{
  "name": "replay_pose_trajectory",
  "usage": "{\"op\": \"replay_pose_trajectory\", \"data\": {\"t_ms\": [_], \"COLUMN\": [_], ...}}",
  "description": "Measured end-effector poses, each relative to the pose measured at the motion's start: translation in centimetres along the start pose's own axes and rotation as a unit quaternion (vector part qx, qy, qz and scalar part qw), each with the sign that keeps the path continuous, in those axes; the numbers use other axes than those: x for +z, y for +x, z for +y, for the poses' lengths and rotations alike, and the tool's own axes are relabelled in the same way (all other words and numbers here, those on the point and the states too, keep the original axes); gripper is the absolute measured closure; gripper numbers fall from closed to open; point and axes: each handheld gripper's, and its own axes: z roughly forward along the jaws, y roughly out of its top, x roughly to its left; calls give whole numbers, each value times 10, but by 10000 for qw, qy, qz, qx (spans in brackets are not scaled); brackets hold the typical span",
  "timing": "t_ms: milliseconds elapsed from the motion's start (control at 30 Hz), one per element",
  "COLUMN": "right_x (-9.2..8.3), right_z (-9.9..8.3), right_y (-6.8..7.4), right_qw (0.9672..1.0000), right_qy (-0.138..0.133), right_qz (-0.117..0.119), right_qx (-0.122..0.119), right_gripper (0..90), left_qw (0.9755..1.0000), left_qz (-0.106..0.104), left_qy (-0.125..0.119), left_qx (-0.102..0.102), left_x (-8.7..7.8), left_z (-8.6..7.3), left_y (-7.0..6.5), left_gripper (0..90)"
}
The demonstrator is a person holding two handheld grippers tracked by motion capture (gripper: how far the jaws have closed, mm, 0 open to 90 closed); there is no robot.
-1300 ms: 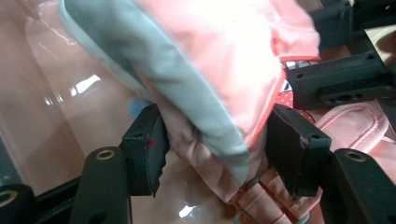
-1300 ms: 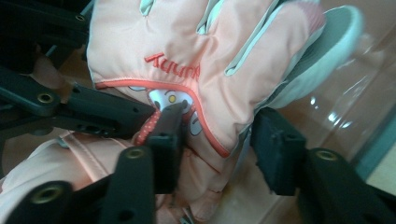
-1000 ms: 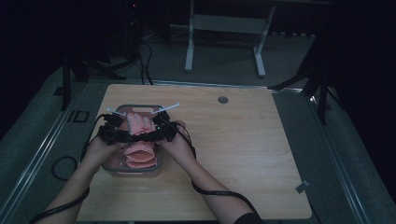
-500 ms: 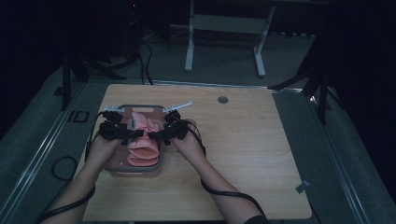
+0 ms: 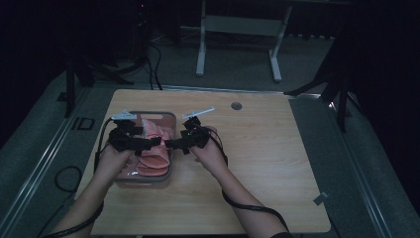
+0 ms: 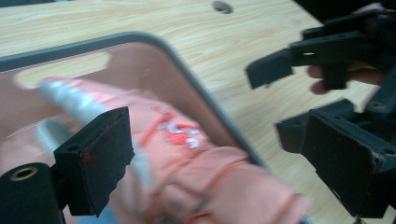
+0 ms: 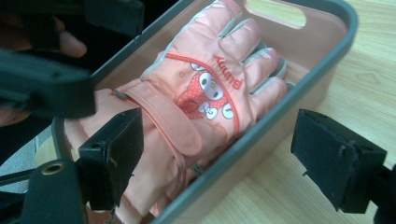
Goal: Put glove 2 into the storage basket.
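High view: left gripper (image 5: 157, 143) and right gripper (image 5: 171, 144) hover over a tray (image 5: 171, 117), both spread wide and gripping nothing; the left jaws have just been opening. A pink glove (image 7: 205, 88) lies inside, its fingers toward twelve o'clock.

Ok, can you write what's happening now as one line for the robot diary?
pink glove: lying in bin | left gripper: jaws just opened, empty | right gripper: open, empty, over the bin's rim
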Motion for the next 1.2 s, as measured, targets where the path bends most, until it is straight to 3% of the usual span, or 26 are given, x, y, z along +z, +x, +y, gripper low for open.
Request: {"op": "replay_pose_trajectory", "data": {"t_ms": [200,300,400,667,867,1167,1200], "right_x": [-17,-20,-32,-51,-61,-69,-70], "right_z": [-8,-9,-19,-36,-52,-71,-74], "right_y": [-7,-8,-14,-25,-33,-40,-41], "right_qw": [9999,10000,9999,9998,9998,9991,9990], "right_qy": [-99,-91,-41,-117,-82,-154,-142], "right_qz": [-38,-40,-98,-146,-195,-344,-338], "right_qx": [0,-8,-73,14,-41,-202,-235], "right_gripper": [172,172,171,172,172,173,173], "left_qw": [9992,9990,9975,9940,9910,9876,9865], "left_qz": [-300,-337,-477,-748,-975,-1186,-1258], "left_qy": [-15,-15,-27,18,62,154,199], "left_qx": [268,299,517,797,917,1014,1034], "left_x": [9,9,15,28,37,52,57], "left_z": [1,1,3,3,-2,-9,-13], "left_y": [-29,-33,-54,-86,-105,-119,-123], "left_gripper": [95,95,95,94,94,94,94]}}
